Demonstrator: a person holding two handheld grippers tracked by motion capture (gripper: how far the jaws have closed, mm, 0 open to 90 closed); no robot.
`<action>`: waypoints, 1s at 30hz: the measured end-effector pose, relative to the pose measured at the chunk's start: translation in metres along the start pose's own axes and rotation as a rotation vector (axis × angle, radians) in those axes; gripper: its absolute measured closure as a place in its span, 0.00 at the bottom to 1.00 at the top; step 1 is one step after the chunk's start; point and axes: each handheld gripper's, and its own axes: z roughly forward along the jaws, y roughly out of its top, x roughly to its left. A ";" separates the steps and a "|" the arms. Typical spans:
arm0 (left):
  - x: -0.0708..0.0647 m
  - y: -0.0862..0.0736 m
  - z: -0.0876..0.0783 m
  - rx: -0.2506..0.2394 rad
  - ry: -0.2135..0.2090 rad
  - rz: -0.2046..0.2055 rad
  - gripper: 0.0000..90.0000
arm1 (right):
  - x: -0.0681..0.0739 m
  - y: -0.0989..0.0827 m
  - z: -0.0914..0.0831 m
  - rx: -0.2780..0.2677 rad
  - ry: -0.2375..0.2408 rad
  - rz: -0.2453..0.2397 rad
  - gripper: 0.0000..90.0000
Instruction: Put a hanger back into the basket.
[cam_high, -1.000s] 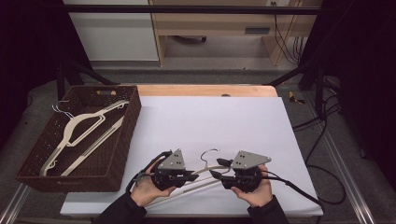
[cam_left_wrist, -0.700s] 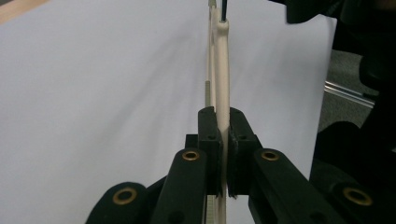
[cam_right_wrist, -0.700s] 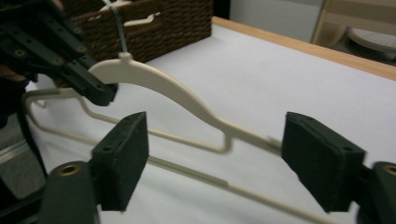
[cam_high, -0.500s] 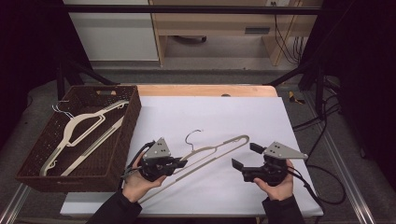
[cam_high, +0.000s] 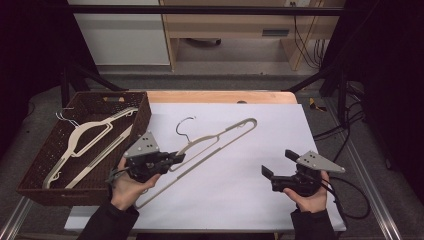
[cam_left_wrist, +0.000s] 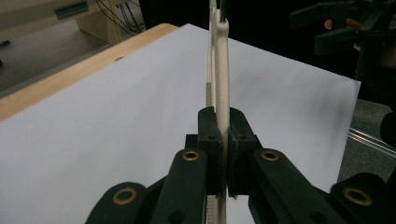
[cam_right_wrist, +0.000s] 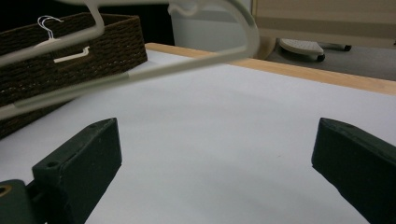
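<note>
Hanger (cam_high: 215, 141) now clamped by left gripper (cam_high: 175, 159) alone — right gripper (cam_high: 278, 164) has just opened, empty; basket (cam_high: 142, 120) holds two hangers (cam_high: 85, 142).

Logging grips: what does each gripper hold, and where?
The left gripper clamps the cream hanger on its shoulder arm, below the hook. The right gripper is open and holds nothing.

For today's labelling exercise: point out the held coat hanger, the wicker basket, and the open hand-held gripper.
coat hanger (cam_high: 220, 134): high view, on its upper arm.
wicker basket (cam_high: 142, 116): high view, on its right wall.
right hand-held gripper (cam_high: 279, 163): high view, midway between its spread fingertips.
</note>
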 end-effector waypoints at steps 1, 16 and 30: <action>0.005 0.007 -0.008 -0.010 0.016 0.001 0.96 | 0.000 0.000 0.000 0.002 -0.001 -0.001 0.02; 0.057 0.036 -0.074 -0.059 0.105 0.011 0.96 | -0.003 -0.001 -0.002 0.002 -0.031 -0.013 0.02; 0.127 0.014 -0.125 -0.014 0.227 -0.022 0.96 | -0.004 -0.001 -0.002 0.005 -0.036 -0.023 0.02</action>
